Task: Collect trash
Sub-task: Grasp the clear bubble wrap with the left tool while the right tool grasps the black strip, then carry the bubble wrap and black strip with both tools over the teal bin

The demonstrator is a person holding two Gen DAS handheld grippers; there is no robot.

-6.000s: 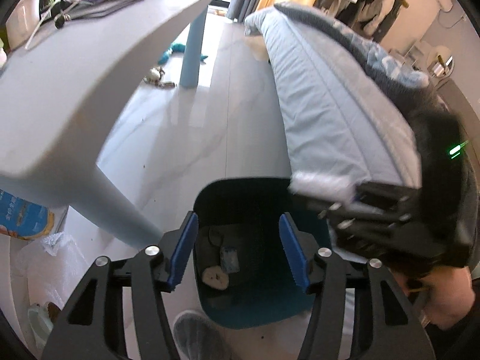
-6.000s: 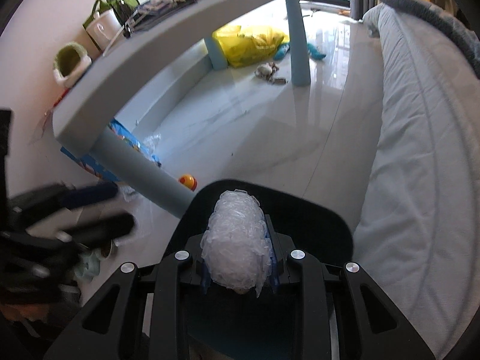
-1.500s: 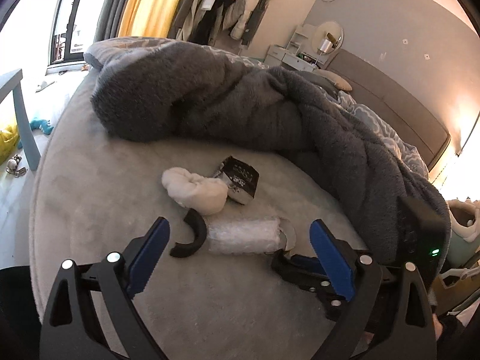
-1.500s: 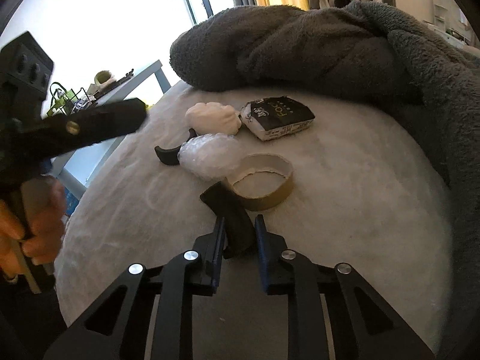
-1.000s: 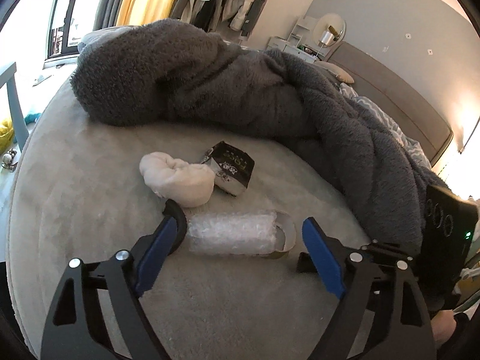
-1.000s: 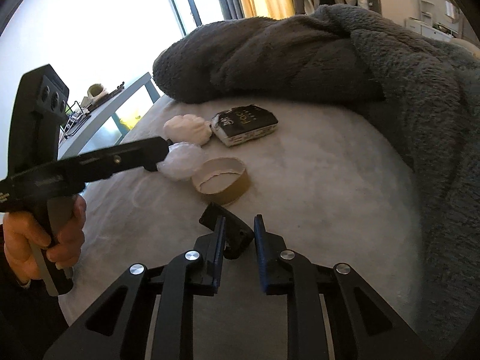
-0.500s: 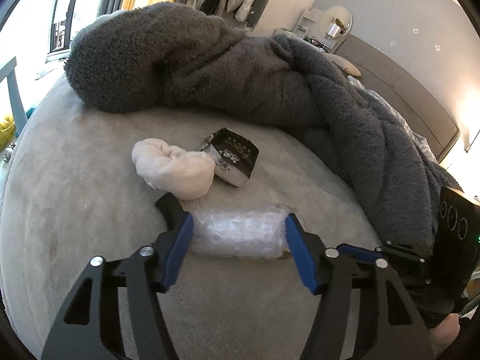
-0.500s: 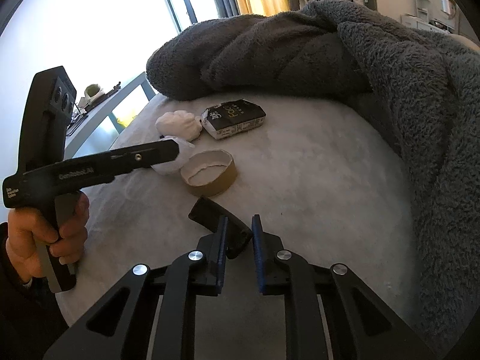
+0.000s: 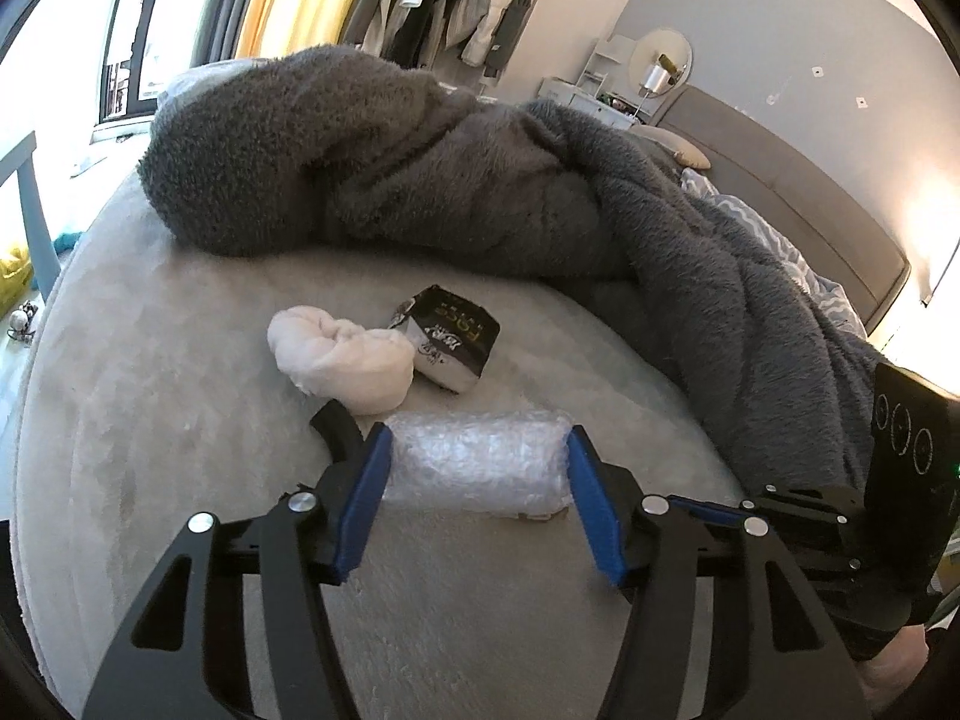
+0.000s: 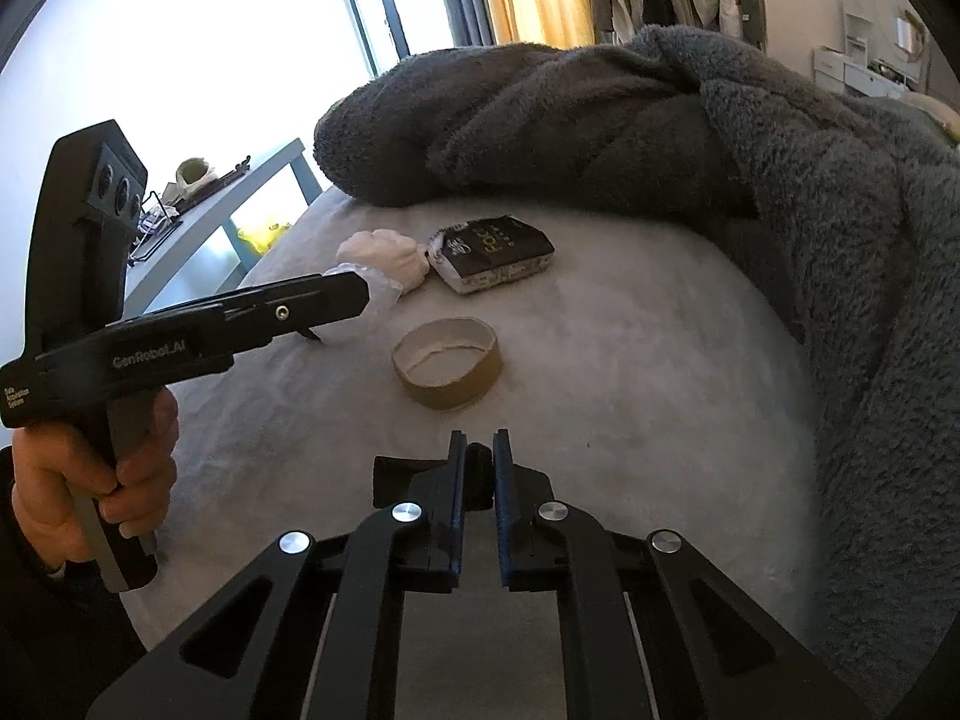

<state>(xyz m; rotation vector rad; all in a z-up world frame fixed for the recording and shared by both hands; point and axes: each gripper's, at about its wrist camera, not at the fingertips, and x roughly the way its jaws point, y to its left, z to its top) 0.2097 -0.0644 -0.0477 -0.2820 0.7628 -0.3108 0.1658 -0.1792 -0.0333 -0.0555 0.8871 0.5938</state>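
Observation:
On the pale bed cover (image 9: pixel 150 420) lie several bits of trash. My left gripper (image 9: pixel 477 462) has its blue pads against both ends of a bubble-wrap roll (image 9: pixel 480 468). Just beyond it lie a white crumpled wad (image 9: pixel 342 354), a black curved plastic piece (image 9: pixel 333 423) and a black-and-white packet (image 9: pixel 450 339). My right gripper (image 10: pixel 478 471) is shut on a small black plastic piece (image 10: pixel 396 480), held low over the cover. A cardboard tape ring (image 10: pixel 447 369) lies ahead of it. The wad (image 10: pixel 384 258) and packet (image 10: pixel 492 252) show farther off.
A thick grey fleece blanket (image 9: pixel 480 192) is heaped along the far and right side of the bed. A light blue table (image 10: pixel 210 222) with clutter stands off the left edge. The left gripper's body (image 10: pixel 180 336) reaches in from the left in the right wrist view.
My left gripper moved forward and closed its fingers onto the ends of the bubble-wrap roll. My right gripper drew back from the tape ring, still holding the black piece.

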